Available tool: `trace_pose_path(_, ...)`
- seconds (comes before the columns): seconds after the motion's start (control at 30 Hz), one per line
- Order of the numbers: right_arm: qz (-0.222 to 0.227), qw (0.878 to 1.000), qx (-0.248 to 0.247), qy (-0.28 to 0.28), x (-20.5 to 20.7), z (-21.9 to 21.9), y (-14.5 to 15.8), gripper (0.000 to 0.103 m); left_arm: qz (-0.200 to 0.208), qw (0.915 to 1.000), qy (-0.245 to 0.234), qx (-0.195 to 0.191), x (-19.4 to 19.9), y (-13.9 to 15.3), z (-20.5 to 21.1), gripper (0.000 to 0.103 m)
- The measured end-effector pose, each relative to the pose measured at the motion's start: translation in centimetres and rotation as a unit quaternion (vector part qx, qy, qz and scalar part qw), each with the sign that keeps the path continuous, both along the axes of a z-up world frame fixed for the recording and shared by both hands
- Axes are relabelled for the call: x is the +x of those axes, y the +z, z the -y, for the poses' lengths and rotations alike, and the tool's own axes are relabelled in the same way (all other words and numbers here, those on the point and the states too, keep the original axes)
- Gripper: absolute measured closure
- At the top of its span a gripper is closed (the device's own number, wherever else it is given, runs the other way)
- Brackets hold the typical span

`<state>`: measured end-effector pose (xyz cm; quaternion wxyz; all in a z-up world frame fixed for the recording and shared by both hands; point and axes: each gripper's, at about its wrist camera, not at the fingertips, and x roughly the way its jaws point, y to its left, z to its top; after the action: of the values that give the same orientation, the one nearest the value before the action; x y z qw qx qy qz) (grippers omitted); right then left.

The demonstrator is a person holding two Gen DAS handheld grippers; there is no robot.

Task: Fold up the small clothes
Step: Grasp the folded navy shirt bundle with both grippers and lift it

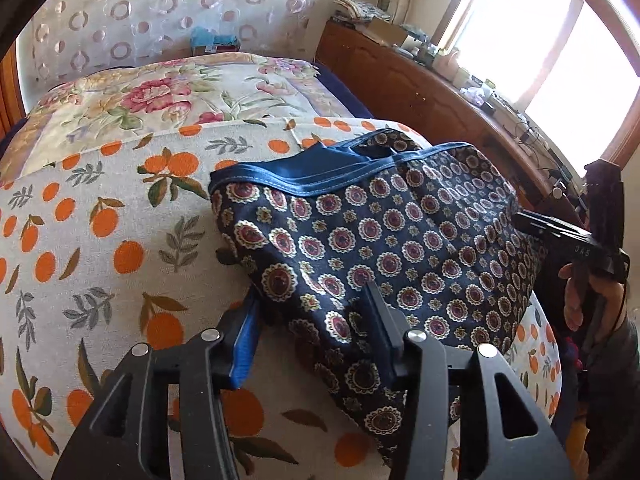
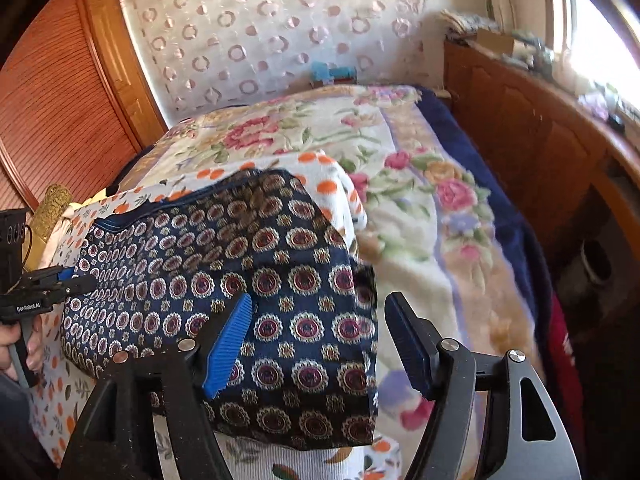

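Note:
A navy garment (image 1: pixel 384 240) printed with round medallions and edged with a blue band lies folded on an orange-print cloth (image 1: pixel 100 240) over the bed. My left gripper (image 1: pixel 312 296) is open. Its near left corner lies between the fingers, the right finger (image 1: pixel 380 320) resting on the fabric, the blue left pad (image 1: pixel 244 344) beside it. The right wrist view has the garment (image 2: pixel 240 264) with its right edge between the fingers of my open right gripper (image 2: pixel 320 300); the pads stand apart from the cloth. Each gripper, hand-held, also appears in the other's view: right gripper (image 1: pixel 560 236), left gripper (image 2: pixel 40 284).
A floral blanket (image 2: pixel 420 200) covers the bed beyond the orange-print cloth. A wooden sideboard (image 1: pixel 420 88) with clutter runs along the right under a bright window (image 1: pixel 560 40). A ring-patterned curtain (image 1: pixel 160 12) hangs behind, and wooden doors (image 2: pixel 60 100) stand at the left.

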<state>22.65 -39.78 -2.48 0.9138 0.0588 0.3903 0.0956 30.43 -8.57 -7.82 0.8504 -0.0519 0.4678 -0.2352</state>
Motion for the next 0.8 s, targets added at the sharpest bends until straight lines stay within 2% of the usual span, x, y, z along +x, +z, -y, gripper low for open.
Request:
trace_pose_path(0.17, -0.038, 0.999, 0.034, 0.002, 2.2, 0.0, -1.7, 0.032, 0.004, 1.0000, -0.002, 0.004, -0.2, 0.0, 0.8, 0.054)
trace_pose_path(0.33, -0.041, 0.998, 0.053, 0.016, 2.9, -0.1, -2.3, 0.032, 0.001, 1.0000, -0.005, 0.007, 0.0, 0.0, 1.1, 0.065)
trace_pose_path(0.43, -0.036, 0.998, 0.043, 0.025, 2.9, 0.4, -2.4, 0.040, 0.002, 0.9998, -0.011, 0.015, 0.1, -0.1, 1.6, 0.073)
trace_pose_path(0.47, -0.033, 0.998, 0.035, 0.027, 2.7, 0.9, -1.9, 0.041, 0.003, 0.9998, -0.013, 0.016, 0.1, 0.0, 1.8, 0.079)
trace_pose_path(0.5, -0.030, 0.999, 0.027, 0.029, 2.7, 0.7, -1.9, 0.046, 0.004, 0.9998, -0.016, 0.015, 0.0, 0.0, 1.9, 0.088)
trace_pose_path(0.53, -0.026, 0.999, 0.021, 0.028, 2.6, 0.8, -1.8, 0.064, 0.003, 0.9997, -0.021, 0.013, 0.0, 0.1, 2.1, 0.090)
trace_pose_path(0.57, -0.021, 0.999, 0.030, 0.038, 2.5, 0.8, -1.6, 0.073, 0.005, 0.9996, -0.022, 0.014, -0.1, 0.1, 2.2, 0.093)
trace_pose_path(0.6, -0.024, 0.998, 0.038, 0.049, 2.3, 0.9, -1.4, 0.075, 0.009, 0.9995, -0.023, 0.017, -0.2, 0.2, 2.3, 0.094)
trace_pose_path(0.67, -0.019, 0.998, 0.022, 0.057, 1.9, 0.4, -1.2, 0.089, 0.018, 0.9991, -0.031, 0.021, -0.6, 0.6, 2.6, 0.096)
trace_pose_path(0.73, -0.012, 0.998, 0.010, 0.063, 1.8, 0.0, -1.1, 0.095, 0.027, 0.9990, -0.034, 0.013, -1.0, 1.3, 2.6, 0.096)
trace_pose_path(0.8, 0.000, 0.997, 0.003, 0.071, 1.4, -0.2, -0.6, 0.096, 0.040, 0.9985, -0.037, 0.002, -1.7, 2.4, 2.1, 0.097)
